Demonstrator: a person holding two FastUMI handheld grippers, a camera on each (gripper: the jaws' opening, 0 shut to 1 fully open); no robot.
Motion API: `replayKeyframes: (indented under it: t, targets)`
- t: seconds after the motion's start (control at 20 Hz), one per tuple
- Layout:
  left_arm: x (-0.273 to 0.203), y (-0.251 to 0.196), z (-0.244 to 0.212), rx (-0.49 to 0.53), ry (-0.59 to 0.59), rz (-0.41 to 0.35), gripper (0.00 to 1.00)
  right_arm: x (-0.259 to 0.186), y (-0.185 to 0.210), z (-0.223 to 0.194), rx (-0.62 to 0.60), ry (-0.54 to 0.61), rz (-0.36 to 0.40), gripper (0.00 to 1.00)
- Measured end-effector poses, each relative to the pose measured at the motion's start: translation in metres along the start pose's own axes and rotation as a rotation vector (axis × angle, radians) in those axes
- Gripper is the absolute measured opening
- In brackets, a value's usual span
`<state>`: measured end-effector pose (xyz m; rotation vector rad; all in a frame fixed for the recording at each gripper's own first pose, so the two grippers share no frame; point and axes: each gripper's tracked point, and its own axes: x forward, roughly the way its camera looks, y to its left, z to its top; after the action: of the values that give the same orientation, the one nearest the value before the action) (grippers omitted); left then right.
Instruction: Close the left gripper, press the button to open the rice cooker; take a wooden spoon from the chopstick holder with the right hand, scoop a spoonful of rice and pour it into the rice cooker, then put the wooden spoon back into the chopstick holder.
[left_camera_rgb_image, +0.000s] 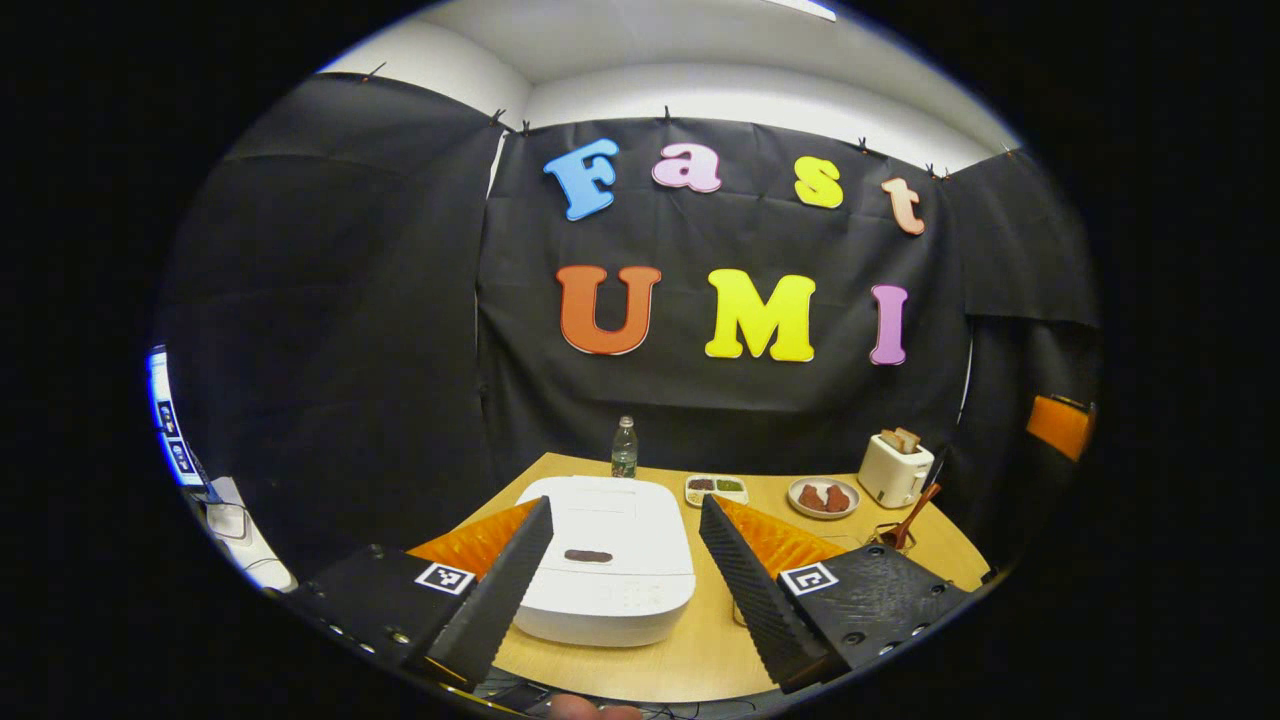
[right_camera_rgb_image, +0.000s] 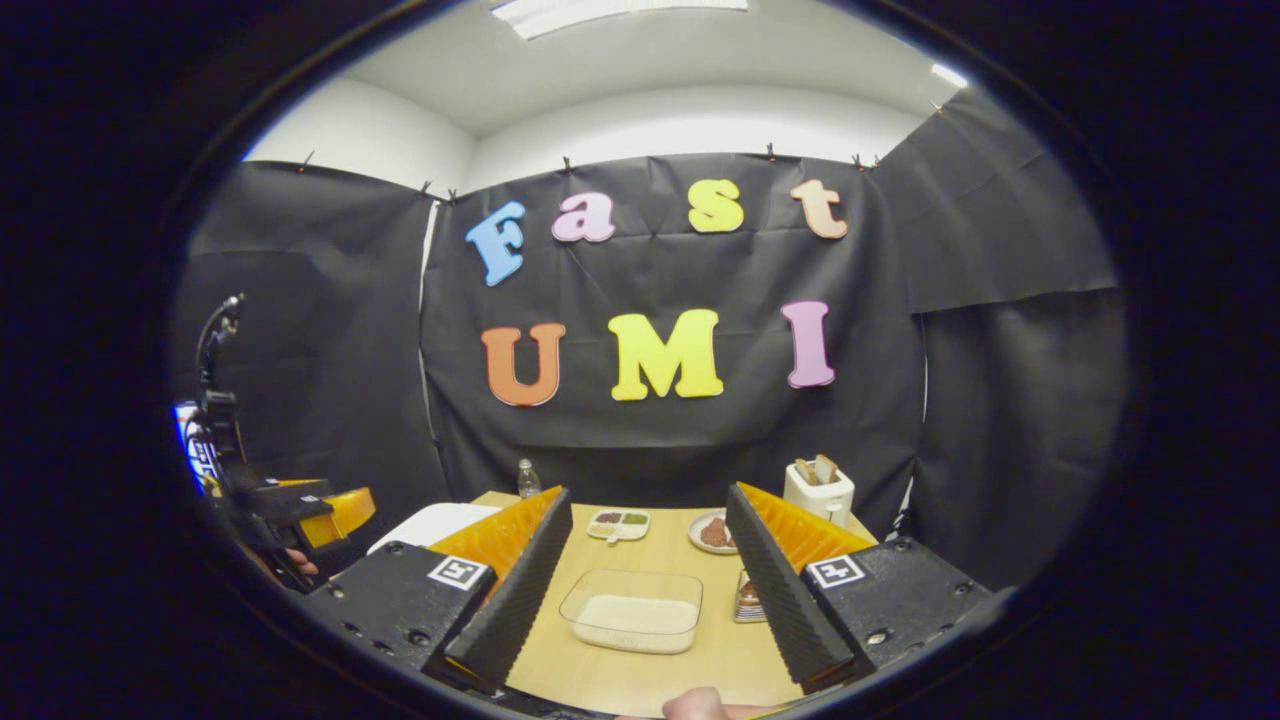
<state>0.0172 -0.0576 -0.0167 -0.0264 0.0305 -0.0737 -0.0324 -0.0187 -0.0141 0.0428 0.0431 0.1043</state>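
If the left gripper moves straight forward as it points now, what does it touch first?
Most likely the rice cooker: its closed white lid lies between the open fingers of the left gripper, straight ahead and slightly below. Depth is hard to judge in this view.

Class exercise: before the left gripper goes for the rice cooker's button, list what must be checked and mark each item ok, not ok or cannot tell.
1. Left gripper closed for pressing: not ok, fingers apart.
2. Rice cooker lid shut, ahead of it: ok.
3. Button unobstructed: ok.
4. Wooden spoon waiting in chopstick holder: ok.
5. Right gripper free, open: ok.
6. Rice in clear container: ok.
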Motion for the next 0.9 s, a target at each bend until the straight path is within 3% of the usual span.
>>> replayKeyframes:
  t: [0.1,0.2,0.35,0.75,0.8,0.9]
  targets:
    - [-0.031,-0.014,0.016,-0.012,-0.025,0.004,0.95,-0.014,0.003,-0.007,0.011,0.002,0.03,1.0]
    - [-0.061,-0.025,0.026,-0.016,-0.037,0.005,0.95,-0.029,0.006,-0.013,0.017,0.021,0.055,0.96]
    - [-0.089,-0.038,0.039,-0.037,-0.052,-0.002,0.95,-0.044,0.002,-0.011,0.018,0.029,0.053,1.0]
    - [-0.117,-0.043,0.045,-0.029,-0.088,-0.02,0.95,-0.061,0.005,0.0,0.021,0.016,-0.001,1.0]
    - [-0.117,-0.041,0.047,-0.034,-0.092,-0.024,0.95,-0.062,0.008,0.002,0.026,0.006,-0.004,0.96]
    - [-0.116,-0.035,0.049,-0.031,-0.102,-0.023,0.95,-0.064,0.012,0.001,0.022,0.006,-0.017,1.0]
